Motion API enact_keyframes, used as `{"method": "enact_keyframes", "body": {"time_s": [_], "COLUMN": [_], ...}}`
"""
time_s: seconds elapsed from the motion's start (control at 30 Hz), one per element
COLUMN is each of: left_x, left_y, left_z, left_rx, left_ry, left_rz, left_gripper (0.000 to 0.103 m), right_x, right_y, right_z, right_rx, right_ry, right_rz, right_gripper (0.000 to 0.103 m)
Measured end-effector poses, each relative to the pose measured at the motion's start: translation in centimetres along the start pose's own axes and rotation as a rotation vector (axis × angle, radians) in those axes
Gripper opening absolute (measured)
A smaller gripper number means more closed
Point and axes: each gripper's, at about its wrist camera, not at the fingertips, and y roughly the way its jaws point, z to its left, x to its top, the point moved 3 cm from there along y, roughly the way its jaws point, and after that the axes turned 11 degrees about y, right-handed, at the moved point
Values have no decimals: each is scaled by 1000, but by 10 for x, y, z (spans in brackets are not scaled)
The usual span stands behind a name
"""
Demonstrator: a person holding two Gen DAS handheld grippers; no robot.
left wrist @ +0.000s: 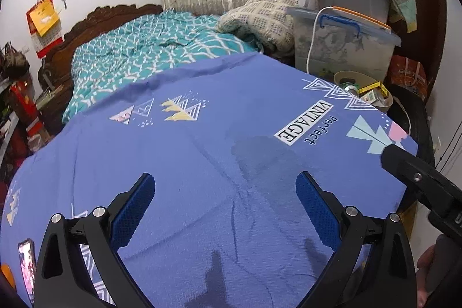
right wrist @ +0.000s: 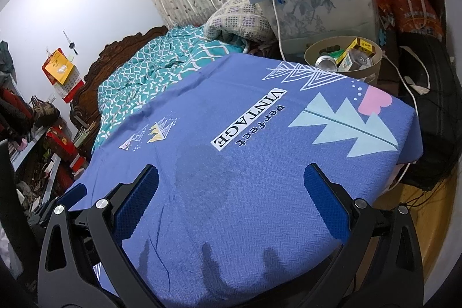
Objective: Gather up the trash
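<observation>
A round tan trash bin (right wrist: 372, 68) stands beyond the far right corner of a table covered with a blue printed cloth (right wrist: 245, 163). It holds a crushed can (right wrist: 326, 61), a yellow box (right wrist: 361, 44) and other packaging. The bin also shows in the left wrist view (left wrist: 387, 103). My left gripper (left wrist: 225, 186) is open and empty above the cloth (left wrist: 202, 163). My right gripper (right wrist: 231, 178) is open and empty above the cloth; it shows as a black arm (left wrist: 418, 178) at the right in the left wrist view.
A phone (left wrist: 26, 264) lies at the cloth's near left edge. Clear storage boxes (right wrist: 323, 10) with a white cable (right wrist: 277, 28) stand behind the bin. A bed with teal sheets (left wrist: 150, 48) lies beyond the table. Cluttered shelves (right wrist: 43, 149) are at the left.
</observation>
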Motion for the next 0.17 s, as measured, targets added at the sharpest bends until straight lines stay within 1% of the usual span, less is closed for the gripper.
{"method": "enact_keyframes", "body": {"time_s": [0.17], "left_x": [1], "left_y": [1], "left_z": [-2], "left_rx": [-11], "left_ry": [1], "left_rz": [3], "left_gripper": [94], "right_x": [0], "right_y": [-1], "right_z": [-1], "right_rx": [0], "right_ry": [0], "right_rz": [-1], "right_gripper": [100]}}
